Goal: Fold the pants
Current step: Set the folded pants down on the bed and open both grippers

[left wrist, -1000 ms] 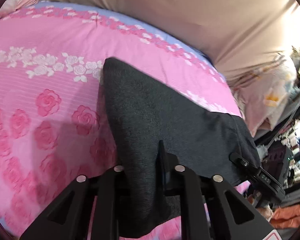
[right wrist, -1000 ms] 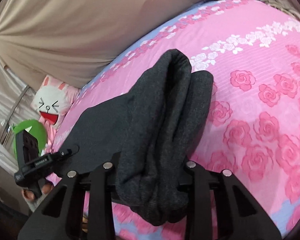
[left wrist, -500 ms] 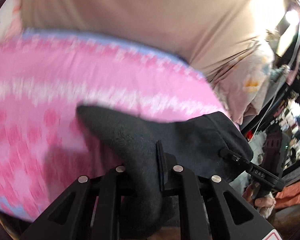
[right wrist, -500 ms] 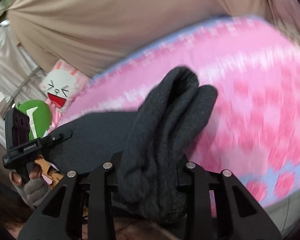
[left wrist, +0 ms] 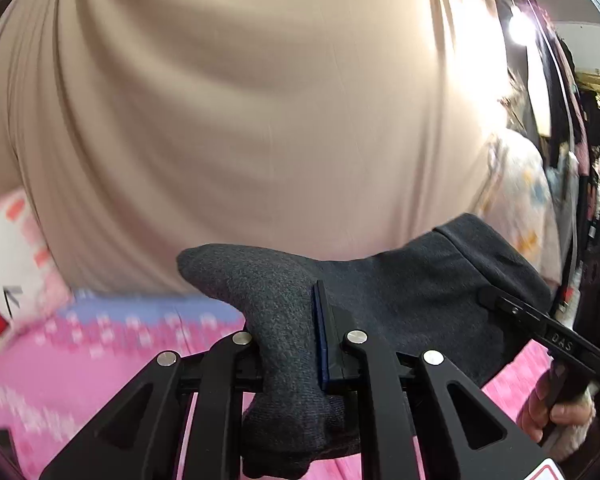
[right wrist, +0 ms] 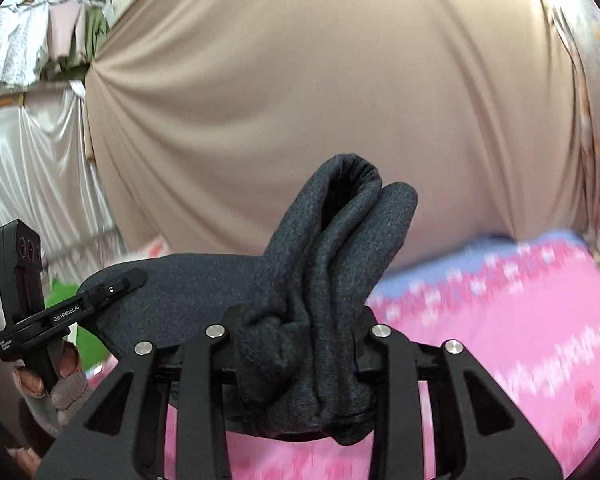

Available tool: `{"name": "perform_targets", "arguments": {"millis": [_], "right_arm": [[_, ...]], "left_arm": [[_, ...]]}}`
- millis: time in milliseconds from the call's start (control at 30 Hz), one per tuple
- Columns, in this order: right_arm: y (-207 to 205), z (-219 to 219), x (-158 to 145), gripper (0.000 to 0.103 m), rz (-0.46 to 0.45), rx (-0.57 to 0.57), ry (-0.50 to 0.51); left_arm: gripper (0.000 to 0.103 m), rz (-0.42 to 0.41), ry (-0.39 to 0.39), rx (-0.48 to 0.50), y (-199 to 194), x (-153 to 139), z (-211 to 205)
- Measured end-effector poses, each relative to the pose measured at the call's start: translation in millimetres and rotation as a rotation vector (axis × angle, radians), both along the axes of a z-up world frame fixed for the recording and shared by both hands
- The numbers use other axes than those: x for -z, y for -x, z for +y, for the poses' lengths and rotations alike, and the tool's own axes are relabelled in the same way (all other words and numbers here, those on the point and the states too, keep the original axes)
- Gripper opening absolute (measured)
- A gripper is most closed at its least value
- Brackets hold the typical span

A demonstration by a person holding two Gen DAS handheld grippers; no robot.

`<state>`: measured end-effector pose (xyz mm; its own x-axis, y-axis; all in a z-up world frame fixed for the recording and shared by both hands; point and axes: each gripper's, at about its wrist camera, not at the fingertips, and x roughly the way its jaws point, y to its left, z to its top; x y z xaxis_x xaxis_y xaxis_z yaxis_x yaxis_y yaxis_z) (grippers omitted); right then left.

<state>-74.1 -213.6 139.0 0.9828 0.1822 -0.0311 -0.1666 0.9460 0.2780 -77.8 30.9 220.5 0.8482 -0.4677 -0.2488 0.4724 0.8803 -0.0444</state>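
The dark grey pants [left wrist: 384,300] are lifted off the pink bed and stretched between both grippers. My left gripper [left wrist: 296,344] is shut on one bunched end of the pants. My right gripper [right wrist: 304,332] is shut on the other end [right wrist: 332,264], which stands up in thick folds between its fingers. In the left wrist view the right gripper [left wrist: 500,300] shows at the far right, clamping the cloth. In the right wrist view the left gripper [right wrist: 124,280] shows at the left, clamping the cloth.
A pink rose-patterned bed sheet [right wrist: 500,340] lies below. A beige curtain [left wrist: 260,120] hangs behind the bed. A white rabbit cushion [left wrist: 8,264] and a green plush [right wrist: 64,300] sit at the bed's left end. Cluttered shelves [left wrist: 596,200] stand at the right.
Both grippers have lifted the pants up off the bed and tilted upward, so the curtain now fills most of each view. Both stay shut on the cloth.
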Motion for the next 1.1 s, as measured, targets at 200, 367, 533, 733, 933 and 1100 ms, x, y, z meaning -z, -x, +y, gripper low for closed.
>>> {"name": "perform_targets", "arguments": {"millis": [200,367,533,733,933,1100], "right_arm": [[-59,-24,-20,0.033,-0.021,0.005,-0.050],[-160,-72,65,0.072,0.274,0.151,-0.079],[-176,-118,176,0.059,0.541,0.279,-0.198],[-171,-97,152,0.046,0.437,0.231,-0.093],[-208,-71,175,0.025,0.588,0.231,0.063],[-191,-75,167,0.025,0.540,0.258,0.020]], "left_arm": [[0.016,-0.022,0.032,-0.007,-56,-19,8],[0.073,0.223,-0.018,-0.056,-154,60,12],[0.066,0.612,-0.067,-0.236,-221,220,37],[0.066,0.586,0.011,-0.272,-205,244,43],[0.068,0.580,0.019,-0.280,-205,246,44],[0.068,0.537,-0.030,-0.306,-198,244,37]]}}
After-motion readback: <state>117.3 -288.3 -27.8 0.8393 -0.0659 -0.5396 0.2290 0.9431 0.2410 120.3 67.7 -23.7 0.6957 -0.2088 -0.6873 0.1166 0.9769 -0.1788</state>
